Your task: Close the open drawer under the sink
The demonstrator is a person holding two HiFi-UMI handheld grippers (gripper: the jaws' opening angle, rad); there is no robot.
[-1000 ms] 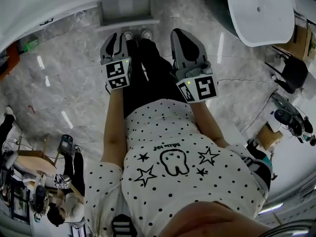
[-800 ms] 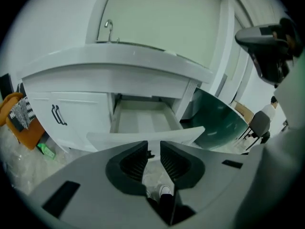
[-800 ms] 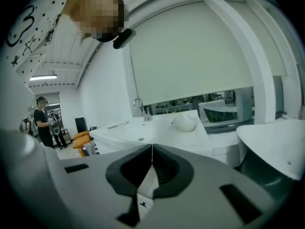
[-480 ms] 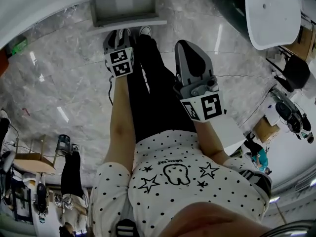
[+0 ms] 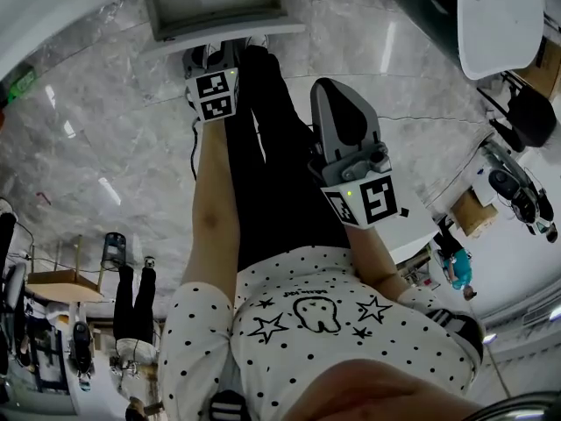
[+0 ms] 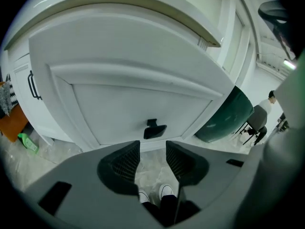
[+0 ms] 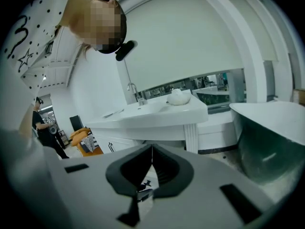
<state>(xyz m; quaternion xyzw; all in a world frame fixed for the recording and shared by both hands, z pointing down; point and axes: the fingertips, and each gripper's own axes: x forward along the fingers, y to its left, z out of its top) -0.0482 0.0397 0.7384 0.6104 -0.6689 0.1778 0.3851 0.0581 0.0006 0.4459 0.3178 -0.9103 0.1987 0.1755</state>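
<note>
The open white drawer (image 5: pixel 263 32) juts out under the sink counter at the top of the head view. In the left gripper view its panelled front (image 6: pixel 133 104) fills the frame, with a dark handle (image 6: pixel 153 129) low in the middle. My left gripper (image 5: pixel 213 55) hangs just before that front, above my shoes. Its jaws have just been opening and stand apart (image 6: pixel 152 159) with only floor and shoes between them. My right gripper (image 5: pixel 336 103) is held further back over my right leg, jaws shut (image 7: pixel 151 151) on nothing.
The sink counter (image 7: pixel 157 111) with its faucet (image 7: pixel 136 95) shows in the right gripper view. A dark green tub (image 7: pixel 271 142) with a white rim (image 5: pixel 500 16) stands to the right. People and equipment (image 5: pixel 131 296) are at the left, on a marble floor.
Both grippers have sunk lower. The left one has travelled toward the drawer front, and the drawer has slid nearer the top edge of the head view.
</note>
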